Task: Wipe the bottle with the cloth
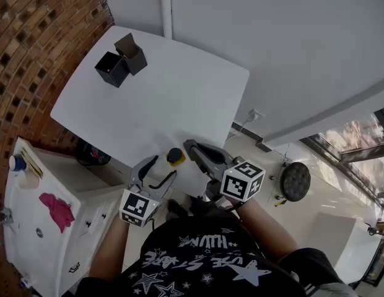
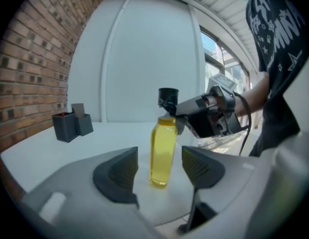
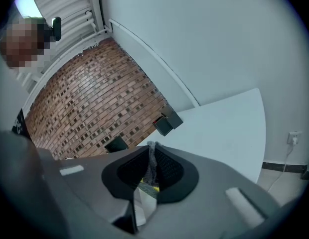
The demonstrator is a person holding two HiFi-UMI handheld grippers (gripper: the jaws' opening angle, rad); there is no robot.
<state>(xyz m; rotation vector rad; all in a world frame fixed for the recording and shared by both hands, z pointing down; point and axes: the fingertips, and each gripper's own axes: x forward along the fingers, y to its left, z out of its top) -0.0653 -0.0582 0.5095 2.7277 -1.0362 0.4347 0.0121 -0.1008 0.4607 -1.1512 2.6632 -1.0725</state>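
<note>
White table (image 1: 179,85) carries the upright bottle (image 2: 163,151), untouched between the parted jaws of the left gripper (image 2: 159,167), while the right gripper (image 3: 150,166), clamped on the cloth (image 3: 152,157), sits at its top.

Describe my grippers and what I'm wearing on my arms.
Both the left gripper and right gripper are grey, with dark ribbed pads. Each carries a white cube bearing black square markers. A black cable loops by the right one. You wear a black T-shirt printed with white stars.
</note>
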